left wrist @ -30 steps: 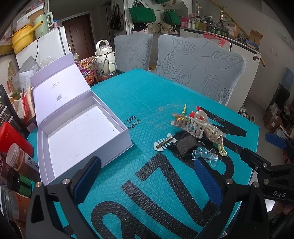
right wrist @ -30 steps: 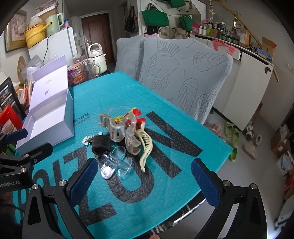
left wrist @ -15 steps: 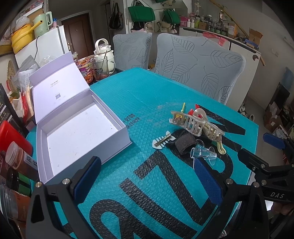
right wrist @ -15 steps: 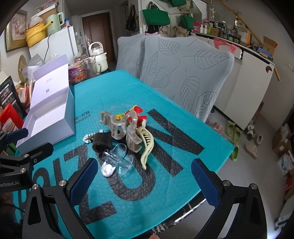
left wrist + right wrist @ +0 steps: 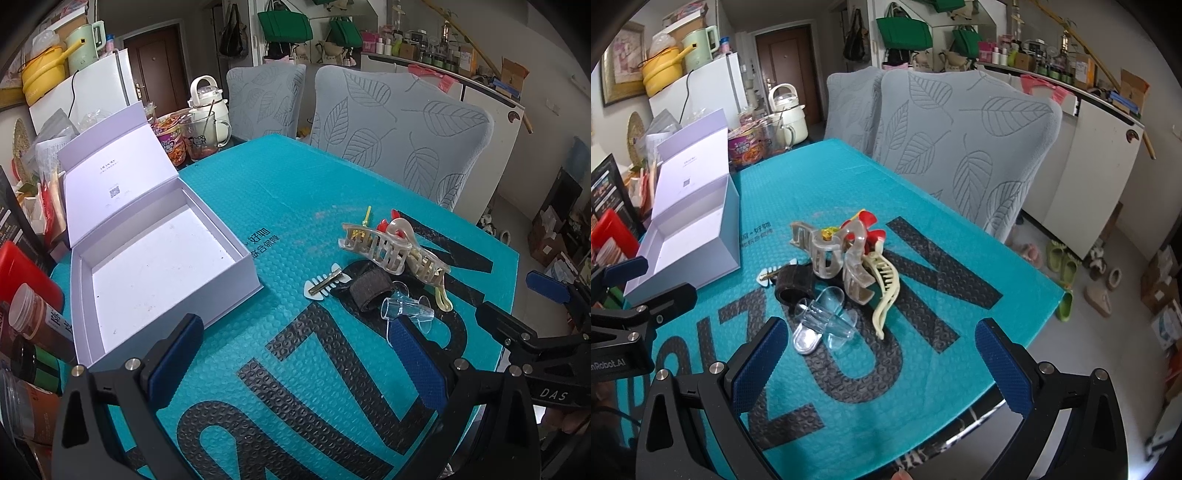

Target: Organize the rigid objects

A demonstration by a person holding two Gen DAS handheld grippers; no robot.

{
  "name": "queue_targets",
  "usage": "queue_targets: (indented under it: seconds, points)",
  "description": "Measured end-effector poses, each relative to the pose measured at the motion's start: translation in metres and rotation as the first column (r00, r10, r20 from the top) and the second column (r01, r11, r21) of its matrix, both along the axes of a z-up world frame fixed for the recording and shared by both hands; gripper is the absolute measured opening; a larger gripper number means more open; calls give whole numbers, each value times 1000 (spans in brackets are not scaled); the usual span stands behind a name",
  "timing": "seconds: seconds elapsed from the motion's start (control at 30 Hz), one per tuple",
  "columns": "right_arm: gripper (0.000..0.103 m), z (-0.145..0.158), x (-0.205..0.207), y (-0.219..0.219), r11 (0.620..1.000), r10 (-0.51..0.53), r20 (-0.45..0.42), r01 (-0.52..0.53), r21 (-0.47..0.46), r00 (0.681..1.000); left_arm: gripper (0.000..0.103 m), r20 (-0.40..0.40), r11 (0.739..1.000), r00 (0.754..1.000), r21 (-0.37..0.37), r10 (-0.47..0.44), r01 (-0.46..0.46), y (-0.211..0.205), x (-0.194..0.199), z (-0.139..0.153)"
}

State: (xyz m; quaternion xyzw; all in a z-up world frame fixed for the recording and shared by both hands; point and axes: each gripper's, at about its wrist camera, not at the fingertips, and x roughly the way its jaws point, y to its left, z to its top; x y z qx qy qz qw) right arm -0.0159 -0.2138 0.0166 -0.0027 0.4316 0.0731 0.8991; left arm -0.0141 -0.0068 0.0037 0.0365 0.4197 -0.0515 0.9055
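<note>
Left gripper (image 5: 299,358) and right gripper (image 5: 879,363): jaws spread wide, nothing held, both above the teal table cover (image 5: 295,192). Hair-clip pile (image 5: 846,273) at 12 o'clock of right gripper. Open white box (image 5: 155,266) at 10 o'clock of left gripper.

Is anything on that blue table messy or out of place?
Yes: the hair clips lie tangled in one heap, a clear clip and a cream clip overlapping the others, while the open white box beside them holds nothing. Nothing looks broken.
</note>
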Motion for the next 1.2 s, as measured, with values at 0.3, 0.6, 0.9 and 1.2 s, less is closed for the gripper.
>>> queue_targets:
  seconds: [0.3,0.6,0.9,1.2]
  points:
    - [103,-7,3,-7,1000,5,-16,-5,16,1000,103,-20,1000,1000,-5,-1,1,-5,4,-5]
    - [103,-23,11,-21,999,3,-48,-1,44,999,103,-68,1000,998,-29,-11,9,-17,15,-20]
    - [103,-40,22,-39,998,6,-87,0,60,996,103,-108,998,994,-51,-28,23,-37,33,-36]
    - [103,-53,39,-49,998,-2,-120,10,67,993,81,-206,990,978,-139,-31,3,-47,64,-58]
